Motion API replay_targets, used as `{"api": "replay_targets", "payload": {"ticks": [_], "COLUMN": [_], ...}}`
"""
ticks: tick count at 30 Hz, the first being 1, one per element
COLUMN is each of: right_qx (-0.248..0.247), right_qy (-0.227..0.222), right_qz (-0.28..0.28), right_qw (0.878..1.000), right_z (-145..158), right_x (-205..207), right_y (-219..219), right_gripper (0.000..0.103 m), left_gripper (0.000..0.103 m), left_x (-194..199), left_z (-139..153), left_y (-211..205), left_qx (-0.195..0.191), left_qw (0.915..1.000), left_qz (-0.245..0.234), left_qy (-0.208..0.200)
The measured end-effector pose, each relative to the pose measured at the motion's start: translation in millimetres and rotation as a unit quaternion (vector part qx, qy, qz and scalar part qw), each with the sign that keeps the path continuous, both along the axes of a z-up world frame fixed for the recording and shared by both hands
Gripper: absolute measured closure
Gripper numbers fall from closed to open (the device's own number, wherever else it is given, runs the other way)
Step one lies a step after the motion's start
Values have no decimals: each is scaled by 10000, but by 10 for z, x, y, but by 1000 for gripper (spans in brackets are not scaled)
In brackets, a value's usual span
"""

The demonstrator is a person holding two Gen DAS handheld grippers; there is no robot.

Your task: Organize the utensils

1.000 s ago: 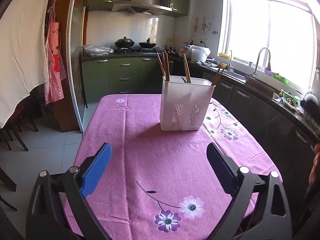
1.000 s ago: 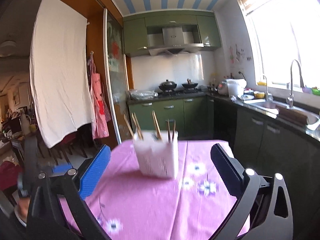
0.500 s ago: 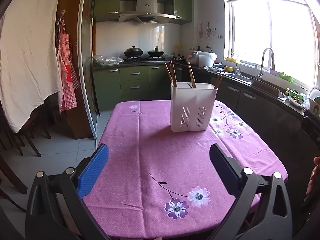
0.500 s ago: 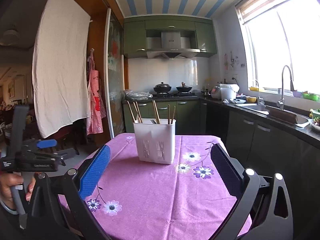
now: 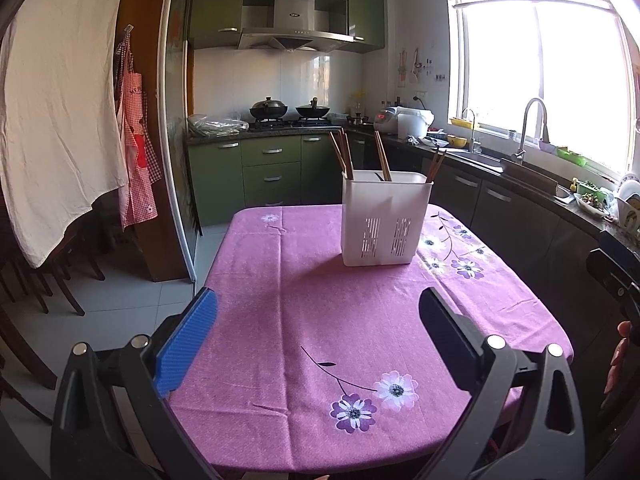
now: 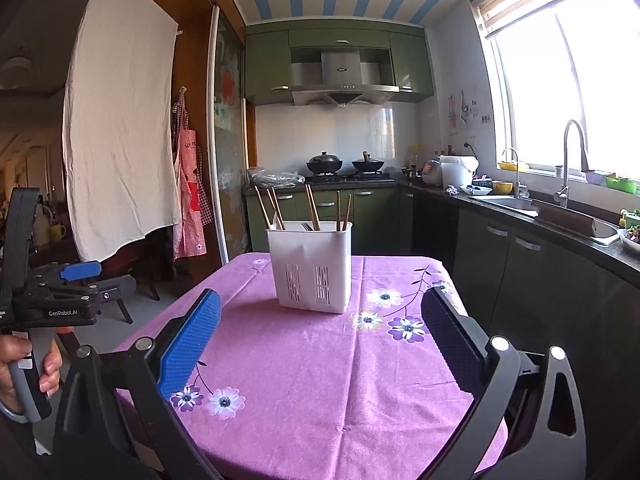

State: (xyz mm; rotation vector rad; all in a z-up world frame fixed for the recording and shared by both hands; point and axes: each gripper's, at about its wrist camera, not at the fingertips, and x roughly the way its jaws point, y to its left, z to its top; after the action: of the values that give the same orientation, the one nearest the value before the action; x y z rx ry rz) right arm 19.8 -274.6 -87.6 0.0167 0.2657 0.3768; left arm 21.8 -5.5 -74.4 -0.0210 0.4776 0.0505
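- The pink flowered tablecloth (image 5: pixel 320 320) is seen from farther back than before.
- The white slotted plastic utensil holder (image 5: pixel 385 220) with wooden chopsticks (image 5: pixel 382 156) stands at frame centre; its contents are mostly hidden.
- The left gripper (image 5: pixel 318 336) and right gripper (image 6: pixel 320 332) are spread wide, empty.

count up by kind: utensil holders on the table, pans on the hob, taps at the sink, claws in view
white utensil holder: 1
pans on the hob: 2
taps at the sink: 2
claws: 2, left claw and right claw, both open
total: 7
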Motion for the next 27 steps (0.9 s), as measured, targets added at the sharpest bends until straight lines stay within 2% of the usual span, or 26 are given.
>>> {"api": "replay_targets", "payload": {"ticks": [27], "right_qx": [56], "right_qy": [80], "right_qz": [100], "right_qw": [9999], "right_z": [1], "right_x": [28], "right_y": [25], "right_gripper": [4], "left_gripper": [7], "left_x": [-16], "left_z": [11], "left_y": [-17], "left_qx": [-1], "left_qw": [10000], "left_qz": [-11], "left_qy": [9]}}
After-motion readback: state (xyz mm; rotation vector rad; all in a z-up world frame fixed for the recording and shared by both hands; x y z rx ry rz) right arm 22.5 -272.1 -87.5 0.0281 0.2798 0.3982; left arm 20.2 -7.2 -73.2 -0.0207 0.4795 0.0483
